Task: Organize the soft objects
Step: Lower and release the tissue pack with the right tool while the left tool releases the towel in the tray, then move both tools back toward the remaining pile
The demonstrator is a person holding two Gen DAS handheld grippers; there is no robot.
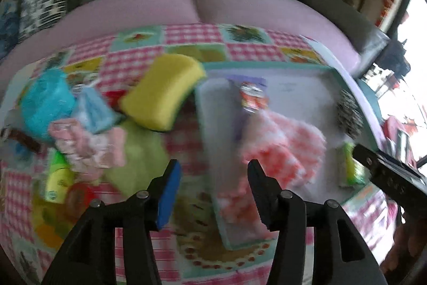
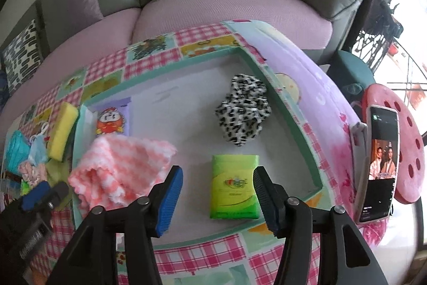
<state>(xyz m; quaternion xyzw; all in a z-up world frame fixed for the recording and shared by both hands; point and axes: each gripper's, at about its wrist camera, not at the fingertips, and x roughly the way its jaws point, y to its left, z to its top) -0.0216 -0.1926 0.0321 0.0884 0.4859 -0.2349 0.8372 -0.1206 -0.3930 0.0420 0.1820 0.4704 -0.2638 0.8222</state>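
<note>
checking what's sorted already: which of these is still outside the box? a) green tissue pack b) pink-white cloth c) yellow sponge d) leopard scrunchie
c: the yellow sponge lies on the tablecloth left of the box, while the scrunchie, tissue pack and cloth are in it.

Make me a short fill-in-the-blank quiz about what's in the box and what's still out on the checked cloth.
1. The green tissue packet lies inside the shallow teal-rimmed ____.
2. The fluffy cloth in the box's near left corner is white and ____.
3. The yellow foam sponge lies ____ the box, on the checked cloth.
4. The scrunchie in the box has a black-and-white ____ pattern.

Missing words: box; pink; outside; leopard
</note>
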